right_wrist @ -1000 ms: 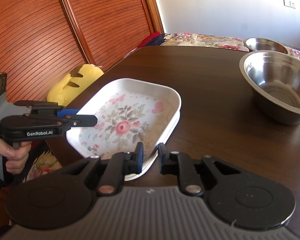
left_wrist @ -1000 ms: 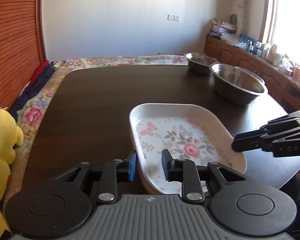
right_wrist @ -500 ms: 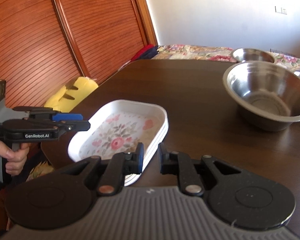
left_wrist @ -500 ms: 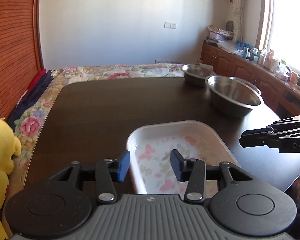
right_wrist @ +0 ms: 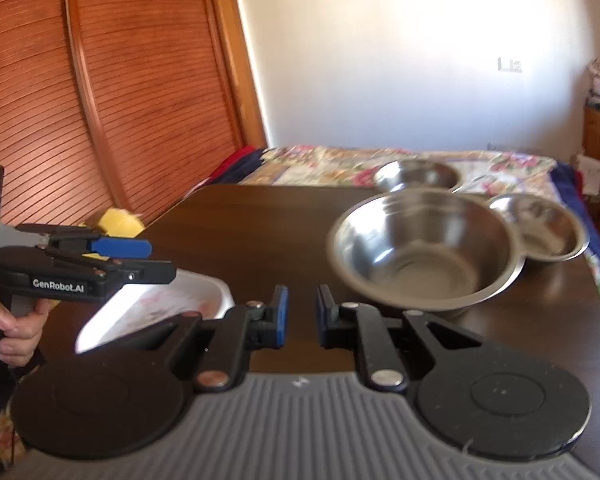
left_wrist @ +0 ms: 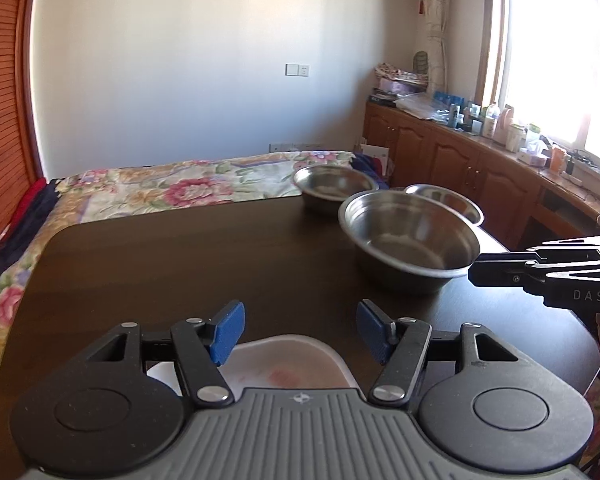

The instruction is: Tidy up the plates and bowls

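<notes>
A white floral tray (left_wrist: 300, 364) lies on the dark table (left_wrist: 180, 272) at its near edge, just under my left gripper (left_wrist: 300, 330). That gripper's jaws are opening with nothing between them. My right gripper (right_wrist: 302, 316) is shut and empty, pointing at a large steel bowl (right_wrist: 424, 248). The tray (right_wrist: 172, 304) shows to its left, partly behind the left gripper (right_wrist: 160, 260). Two smaller steel bowls (right_wrist: 416, 176) (right_wrist: 540, 224) stand behind the large one. In the left wrist view the right gripper (left_wrist: 476, 270) hovers beside the large bowl (left_wrist: 412, 240).
A yellow plush toy (right_wrist: 116, 222) sits off the table's left side. Floral bedding (left_wrist: 180, 184) lies past the far edge. Wooden cabinets (left_wrist: 480, 168) with bottles run under the window at right. A hand (right_wrist: 16, 324) holds the left gripper's handle.
The left jaws have widened and come off the tray's rim. Both grippers have drawn back and risen, so the tray sits low in both views. The right view has swung toward the bowls.
</notes>
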